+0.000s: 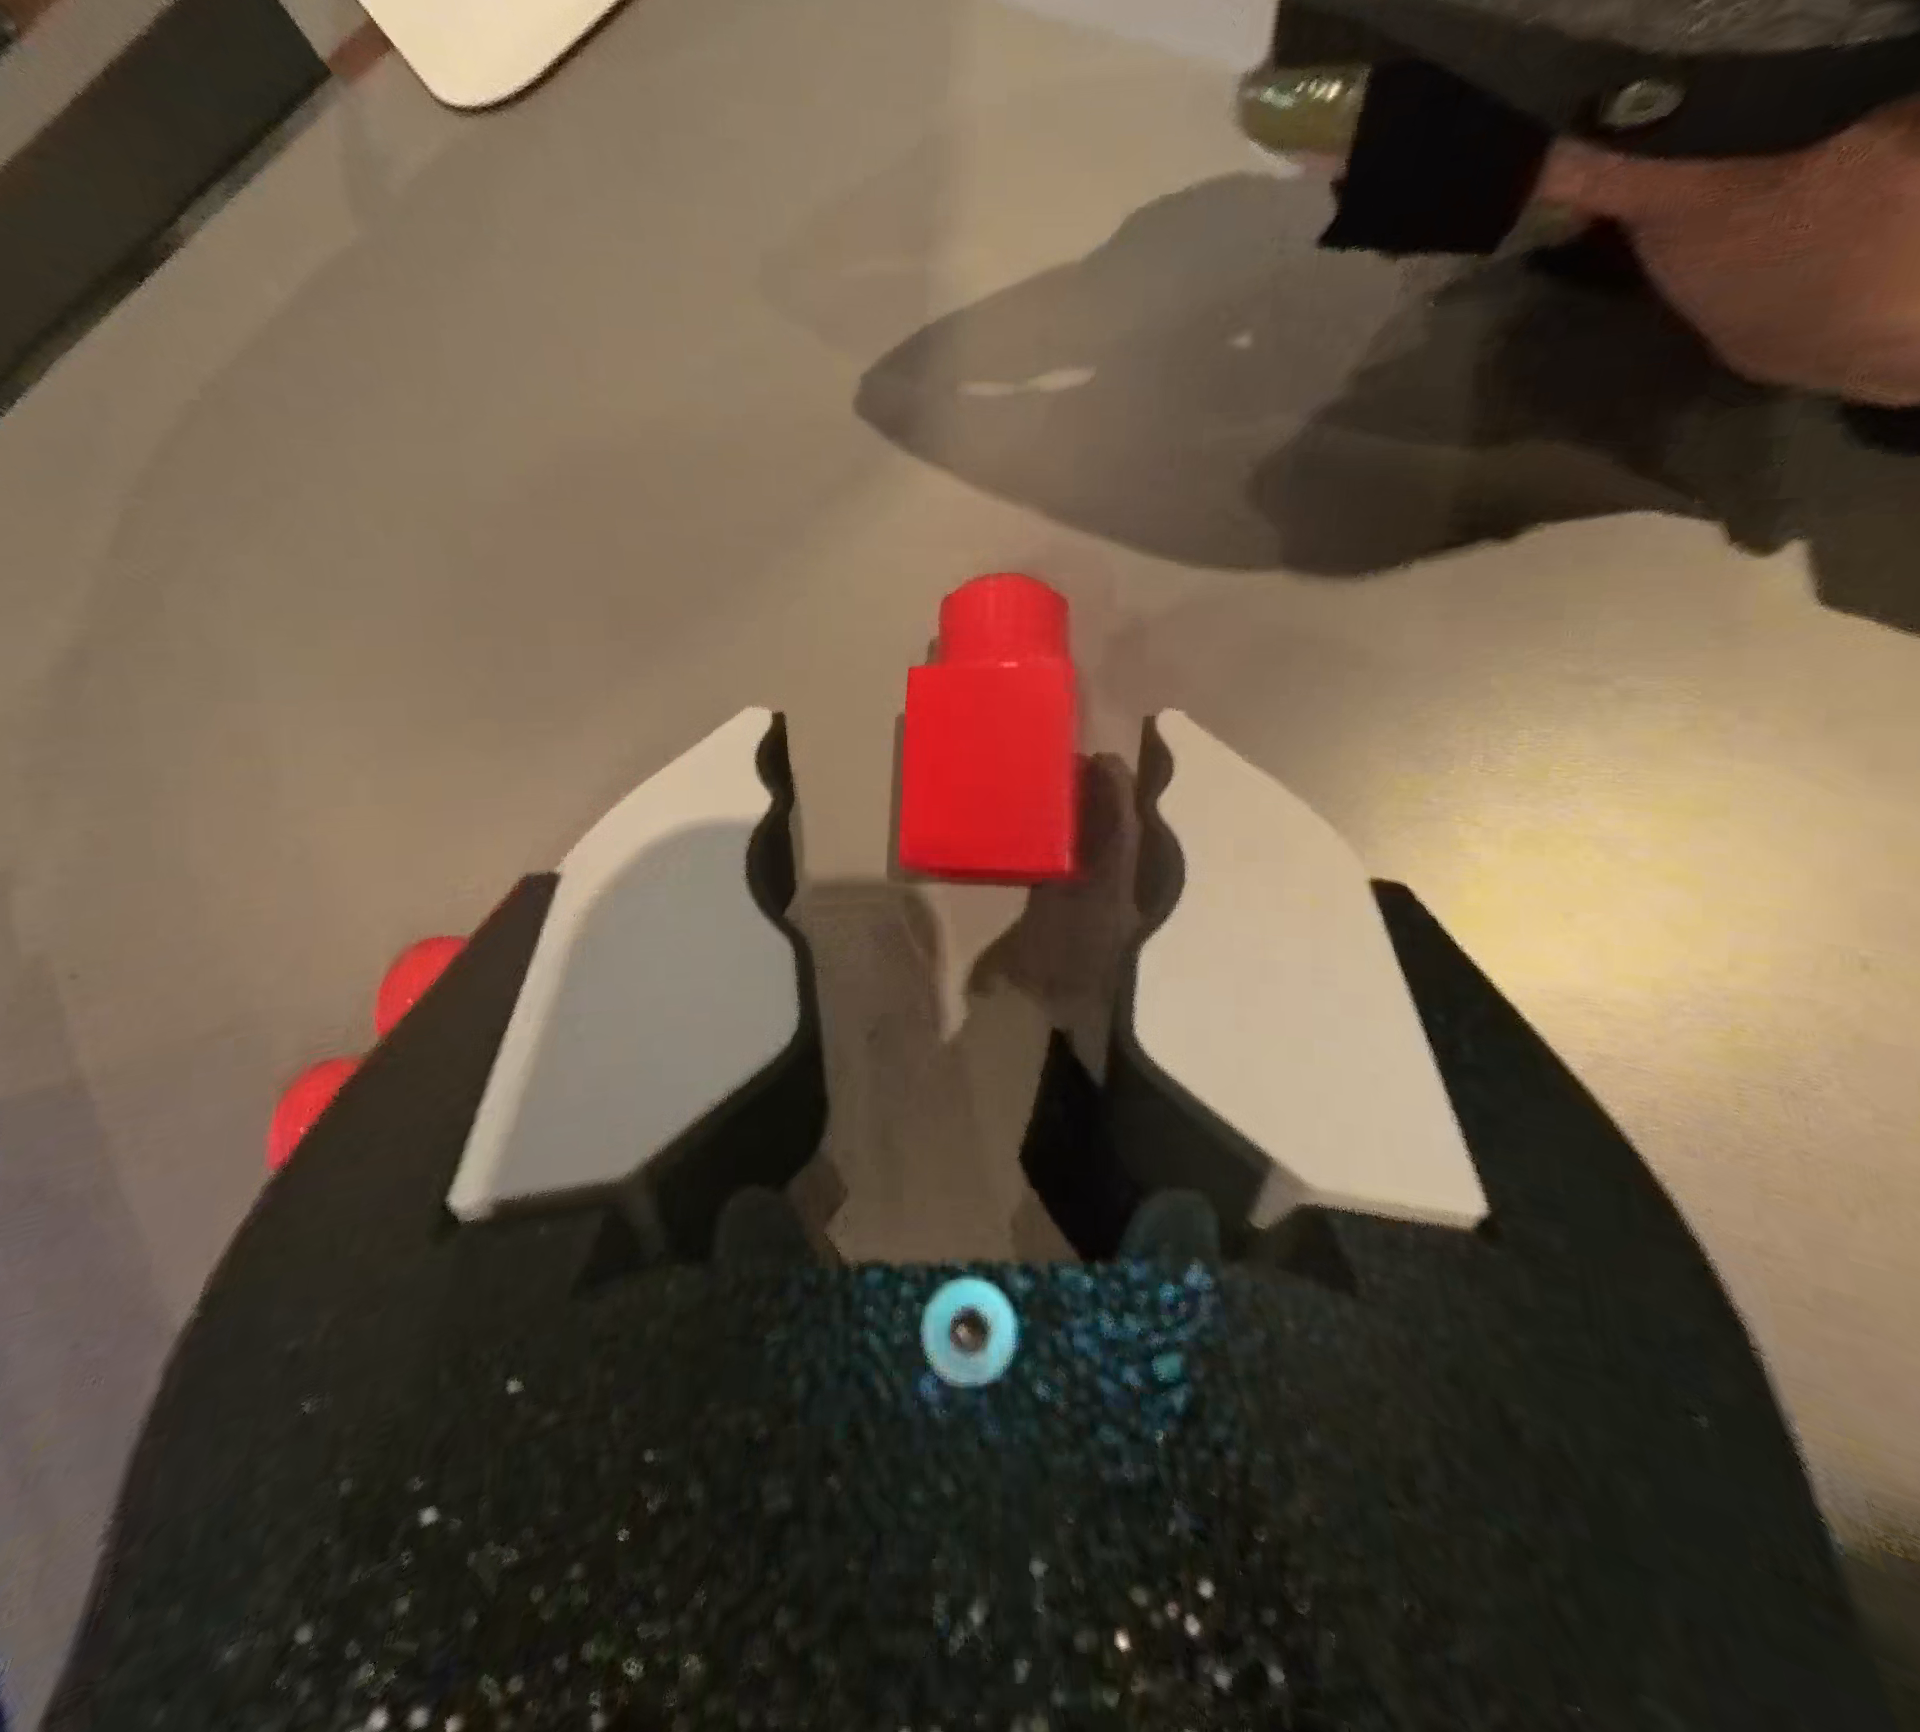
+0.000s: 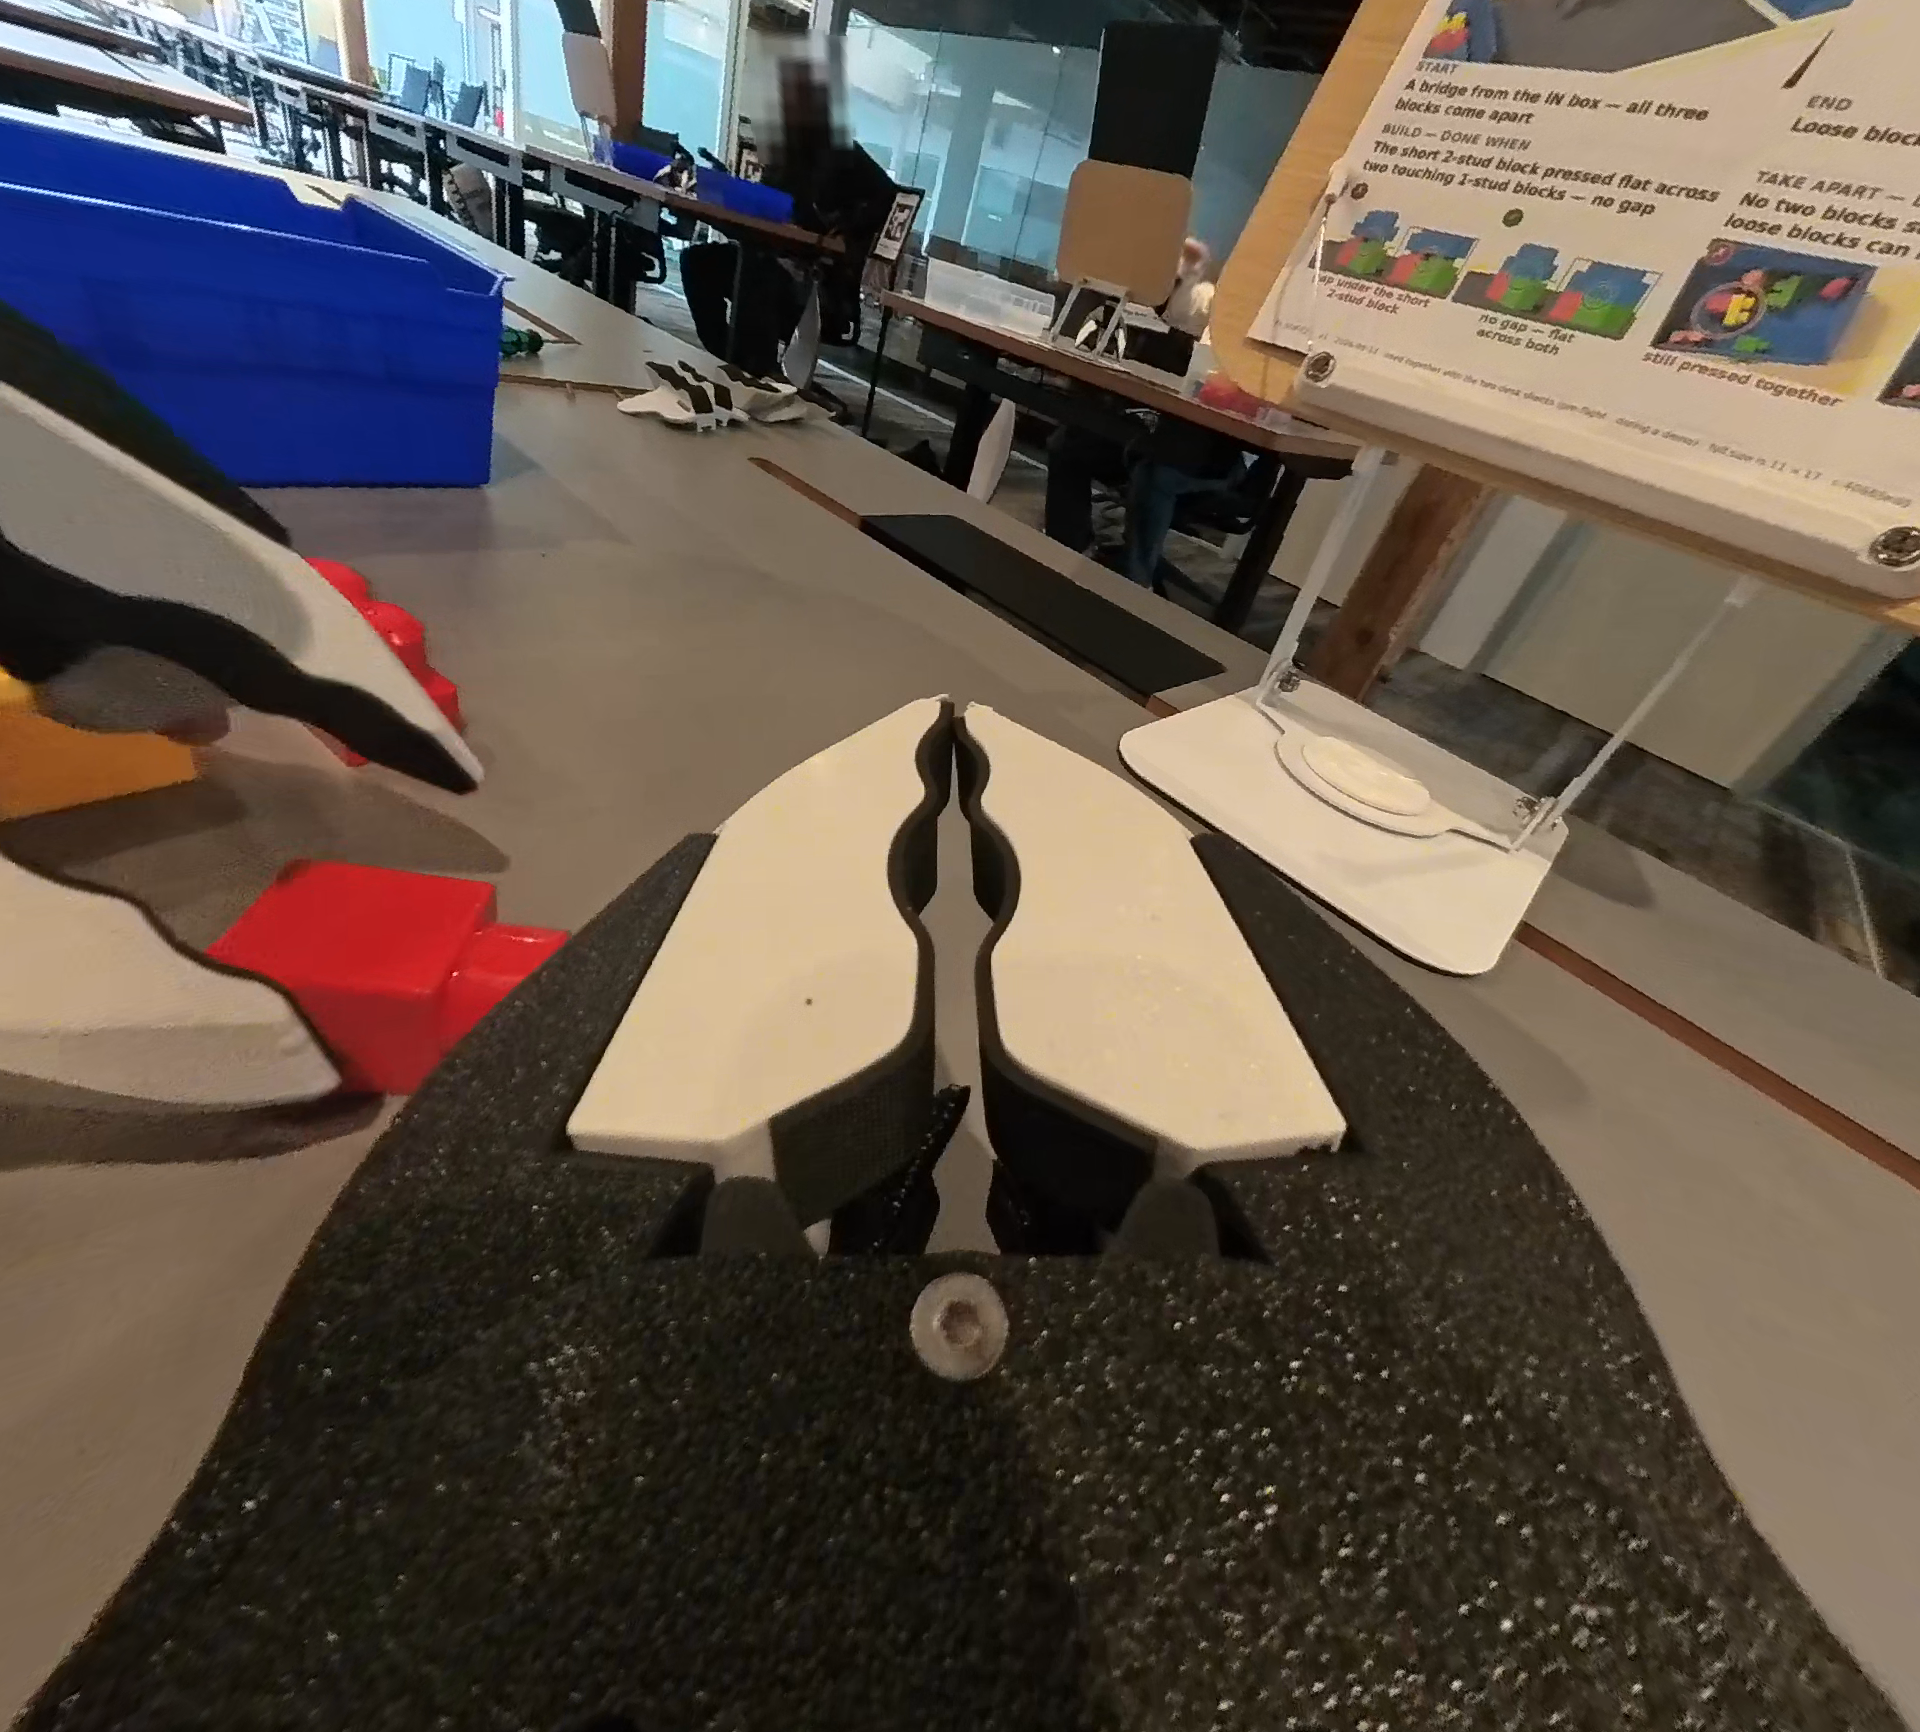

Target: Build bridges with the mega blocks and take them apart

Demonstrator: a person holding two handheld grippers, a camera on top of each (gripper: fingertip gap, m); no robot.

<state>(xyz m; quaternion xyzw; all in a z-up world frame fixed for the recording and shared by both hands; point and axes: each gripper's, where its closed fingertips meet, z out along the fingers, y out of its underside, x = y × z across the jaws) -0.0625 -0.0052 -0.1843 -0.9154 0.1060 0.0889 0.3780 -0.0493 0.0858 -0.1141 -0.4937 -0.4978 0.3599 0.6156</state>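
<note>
A red one-stud block (image 1: 987,778) lies on its side on the grey table, its stud pointing away from me. My left gripper (image 1: 961,726) is open with the block between its fingertips, nearer the right finger, not clamped. The block also shows in the right wrist view (image 2: 364,955), between the left gripper's white fingers (image 2: 156,1007). My right gripper (image 2: 954,706) is shut and empty, held to the right of the block. A red multi-stud block (image 2: 405,643) and a yellow block (image 2: 83,747) sit behind the left gripper. The red studs (image 1: 416,986) peek out beside my left finger.
Blue bins (image 2: 260,311) stand at the back left of the table. An instruction board (image 2: 1610,176) on a clear stand with a white base (image 2: 1340,851) stands at the right. The right gripper's body (image 1: 1558,20) and the hand holding it hang over the table's far right. Left tips to right tips: about 12 centimeters.
</note>
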